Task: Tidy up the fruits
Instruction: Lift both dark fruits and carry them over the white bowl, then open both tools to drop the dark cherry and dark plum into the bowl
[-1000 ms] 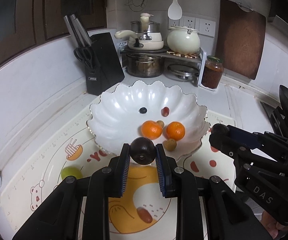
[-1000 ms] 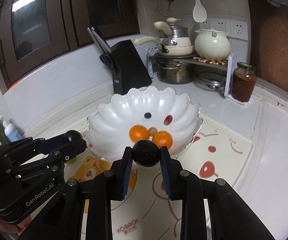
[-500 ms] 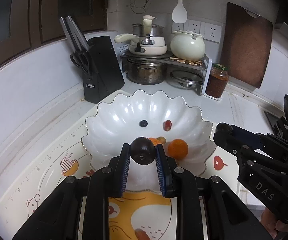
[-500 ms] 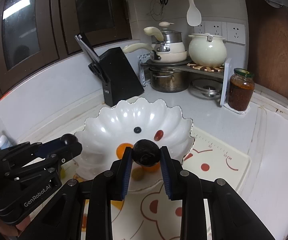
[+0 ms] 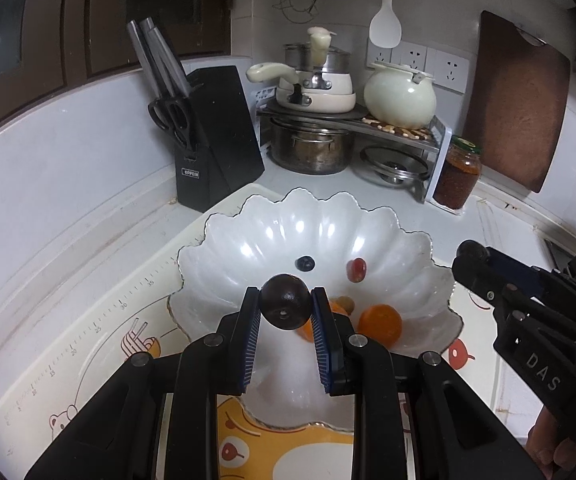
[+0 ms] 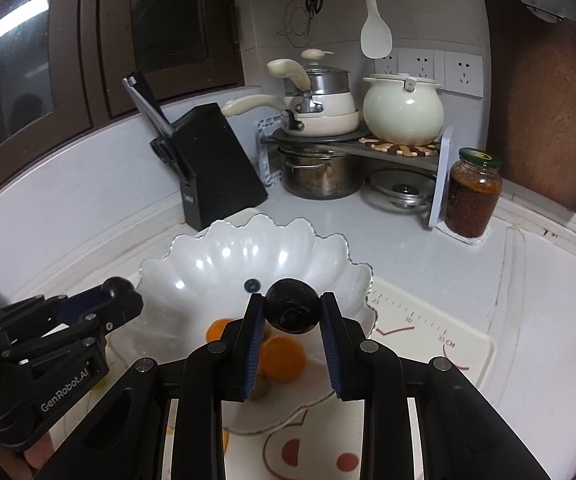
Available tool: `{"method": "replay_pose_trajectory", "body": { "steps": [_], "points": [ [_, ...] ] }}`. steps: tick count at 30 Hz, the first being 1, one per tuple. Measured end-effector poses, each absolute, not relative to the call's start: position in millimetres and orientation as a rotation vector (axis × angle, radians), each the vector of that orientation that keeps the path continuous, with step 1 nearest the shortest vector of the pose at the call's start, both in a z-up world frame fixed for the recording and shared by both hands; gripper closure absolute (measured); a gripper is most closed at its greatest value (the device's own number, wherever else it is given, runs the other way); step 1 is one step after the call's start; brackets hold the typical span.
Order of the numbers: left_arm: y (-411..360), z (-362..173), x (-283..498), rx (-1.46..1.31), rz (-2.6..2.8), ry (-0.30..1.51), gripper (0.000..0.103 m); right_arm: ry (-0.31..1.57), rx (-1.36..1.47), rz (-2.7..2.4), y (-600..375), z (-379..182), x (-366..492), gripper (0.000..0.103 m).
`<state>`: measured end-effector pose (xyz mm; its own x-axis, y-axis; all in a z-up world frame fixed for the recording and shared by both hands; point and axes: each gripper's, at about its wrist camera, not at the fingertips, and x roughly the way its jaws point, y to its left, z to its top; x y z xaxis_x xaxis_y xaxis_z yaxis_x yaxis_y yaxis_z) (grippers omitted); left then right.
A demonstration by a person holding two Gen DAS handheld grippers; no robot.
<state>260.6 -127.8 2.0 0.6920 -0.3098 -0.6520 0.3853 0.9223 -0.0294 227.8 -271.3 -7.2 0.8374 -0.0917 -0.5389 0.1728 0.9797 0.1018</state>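
A white scalloped bowl [image 5: 247,240] [image 6: 191,268] sits on a printed mat. It holds two oranges [image 5: 380,325] [image 6: 281,358], a blueberry [image 5: 304,263] [image 6: 252,284], a red grape [image 5: 356,269] and a small brownish fruit [image 5: 345,303]. My left gripper [image 5: 284,307] is shut on a dark round fruit [image 5: 284,306] over the bowl's near side. My right gripper [image 6: 292,312] is shut on another dark round fruit [image 6: 292,311], also over the bowl. Each gripper shows in the other's view, the right one [image 5: 472,254] and the left one [image 6: 116,288].
A black knife block [image 5: 215,140] stands behind the bowl at the left. A rack with pots and a cream kettle [image 5: 400,100] fills the back corner, with a jar of red sauce [image 5: 456,174] beside it. A brown cutting board [image 5: 516,100] leans on the right wall.
Both grippers have moved forward with their dark fruits, from the bowl's near rim to over its inside. The bowl looks larger and nearer. The jaws have stayed shut.
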Motion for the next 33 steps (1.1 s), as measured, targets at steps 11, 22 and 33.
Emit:
{"method": "replay_pose_trajectory", "body": {
  "steps": [11,22,33],
  "points": [
    [-135,-19,281,0.121,-0.376,0.75,0.077,0.614,0.174,-0.175,-283,-24,251,0.074],
    [-140,-33,290,0.135,-0.36,0.779,0.077,0.643,0.176,-0.184,-288,-35,263,0.074],
    [-135,-29,280,0.144,-0.333,0.76,0.046,0.614,0.177,-0.209,-286,-31,254,0.038]
  ]
}}
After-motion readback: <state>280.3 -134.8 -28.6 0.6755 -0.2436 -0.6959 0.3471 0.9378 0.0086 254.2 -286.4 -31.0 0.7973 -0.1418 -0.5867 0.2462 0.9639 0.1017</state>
